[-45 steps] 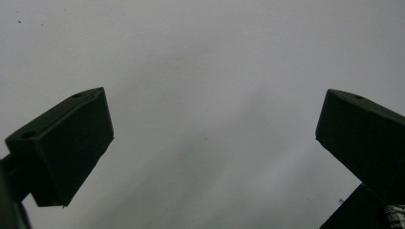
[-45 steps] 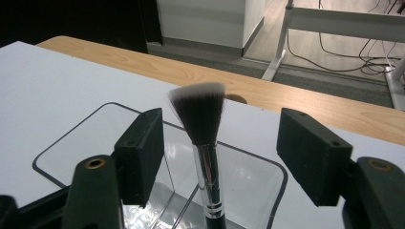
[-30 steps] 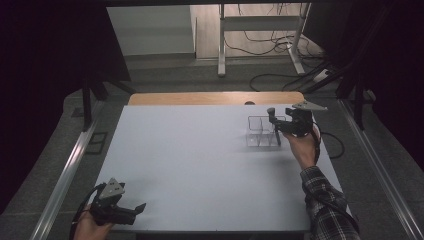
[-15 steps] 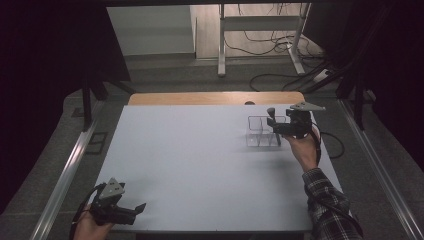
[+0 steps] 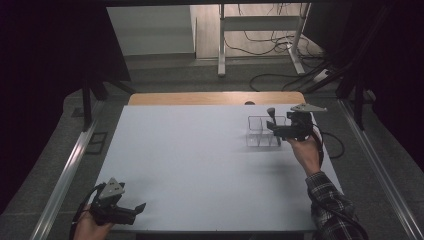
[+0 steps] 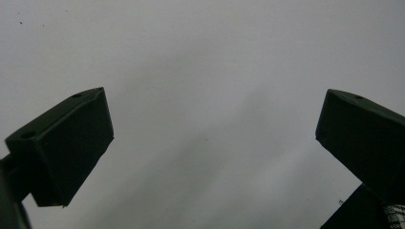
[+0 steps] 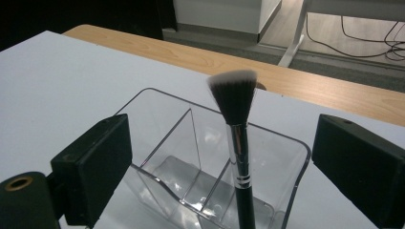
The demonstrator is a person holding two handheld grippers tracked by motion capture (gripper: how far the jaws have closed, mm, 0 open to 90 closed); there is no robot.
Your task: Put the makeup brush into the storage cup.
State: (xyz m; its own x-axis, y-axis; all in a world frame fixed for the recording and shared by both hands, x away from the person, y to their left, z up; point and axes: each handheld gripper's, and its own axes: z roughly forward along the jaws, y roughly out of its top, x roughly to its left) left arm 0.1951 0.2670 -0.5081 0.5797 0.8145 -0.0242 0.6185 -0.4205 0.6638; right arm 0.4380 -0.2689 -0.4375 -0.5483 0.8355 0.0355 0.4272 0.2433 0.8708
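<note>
Table (image 5: pixel 200 165) took frame centre, wide bare stretch between hands. Organizer (image 5: pixel 262 132) sat upper right, near far edge. Brush (image 7: pixel 237 143) stood upright inside it, bristles up. Right gripper (image 7: pixel 219 167) had just opened, jaws wide, brush between, untouched. Left gripper (image 5: pixel 141 207) at lower-left edge, gaping, empty.

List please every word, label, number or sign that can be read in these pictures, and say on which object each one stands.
There are none: no readable text anywhere.
Makeup brush: no print visible on its handle or metal band.
Clear organizer: plain, no label.
White table: blank.
Right tool and left tool: plain black jaws, no marking.
</note>
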